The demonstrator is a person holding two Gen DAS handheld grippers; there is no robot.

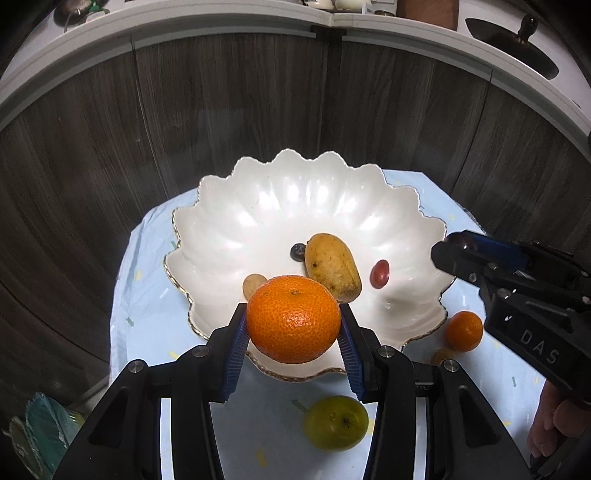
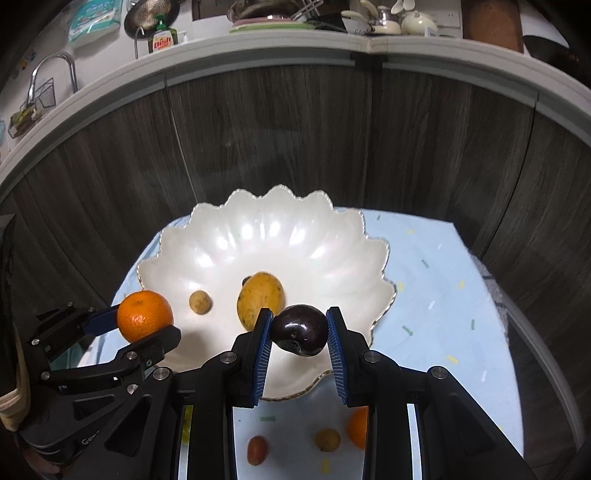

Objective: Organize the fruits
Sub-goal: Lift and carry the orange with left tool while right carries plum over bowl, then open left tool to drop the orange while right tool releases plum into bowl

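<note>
Nearest in the left wrist view, the left gripper is clenched on a large round orange tangerine, its blue ribbed pads pressing the fruit's two sides above the near rim of the white scalloped, gold-edged ceramic bowl. Below that rim, on the pale blue patterned cloth, lies a round yellow-green fruit. To the right of the bowl's near rim rests a smaller orange tangerine, with a small yellowish fruit touching it on the near side.

In the right wrist view, the right gripper is clenched on a dark purple, glossy plum, held above the bowl's near edge. On the cloth nearer than the bowl lie a small reddish oval fruit and a small round tan fruit.

Inside the bowl, a small round tan fruit sits near the left part of the floor, partly hidden by the held tangerine. A yellow oblong mango with brown specks lies in the middle, a small dark round berry just beside its far left end, and a small red grape to its right, apart from it.

Beyond the bowl stands a dark wood-grain cabinet front under a white countertop edge.
</note>
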